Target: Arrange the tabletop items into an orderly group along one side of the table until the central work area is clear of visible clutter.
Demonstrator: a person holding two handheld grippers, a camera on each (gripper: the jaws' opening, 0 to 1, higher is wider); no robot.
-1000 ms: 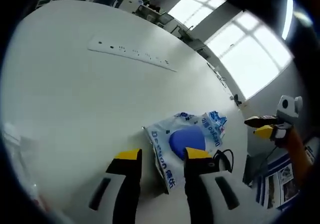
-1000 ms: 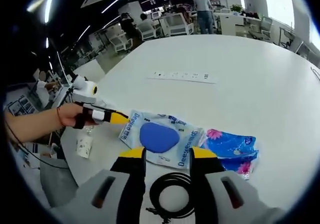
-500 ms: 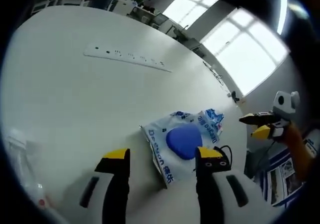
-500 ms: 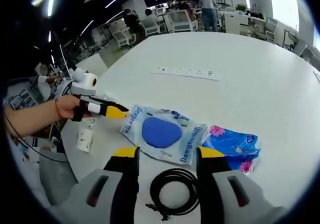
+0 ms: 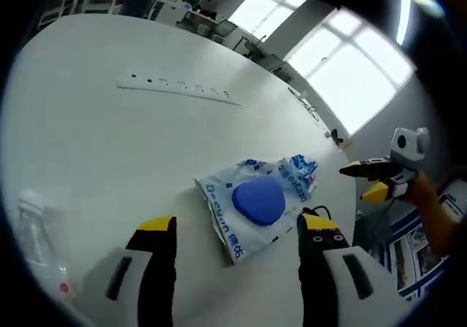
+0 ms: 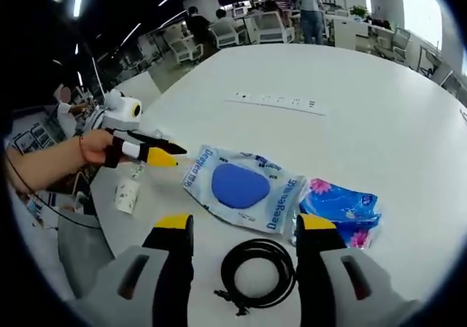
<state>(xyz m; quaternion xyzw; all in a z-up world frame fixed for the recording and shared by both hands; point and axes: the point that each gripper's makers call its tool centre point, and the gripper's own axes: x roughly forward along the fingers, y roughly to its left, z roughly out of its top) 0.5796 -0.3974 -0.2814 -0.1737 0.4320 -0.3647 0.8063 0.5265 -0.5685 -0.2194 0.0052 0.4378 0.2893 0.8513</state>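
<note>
White table (image 6: 379, 108), pouch (image 6: 241, 188) lettered perhaps "Deeyeo"

Cable coil (image 6: 257, 272) lies before the pouch (image 6: 241, 188), tissue pack (image 6: 338, 214) to its right

We see a white bench (image 6: 408, 122) with a built-in socket strip (image 6: 276, 101). On it lie a white-and-blue packet (image 6: 243, 188), a blue floral pack (image 6: 338, 212), a coiled black cable (image 6: 257, 271) and a small bottle (image 6: 127, 195).

A white packet with a blue oval and blue lettering (image 6: 242, 188) lies flat on the white table (image 6: 379, 115). Just beside it lies a smaller blue packet with pink flowers (image 6: 340, 212). A coiled black cable (image 6: 258, 274) lies near the white packet. A small printed paper cup (image 6: 126, 195) lies on its side, farther from it.
</note>
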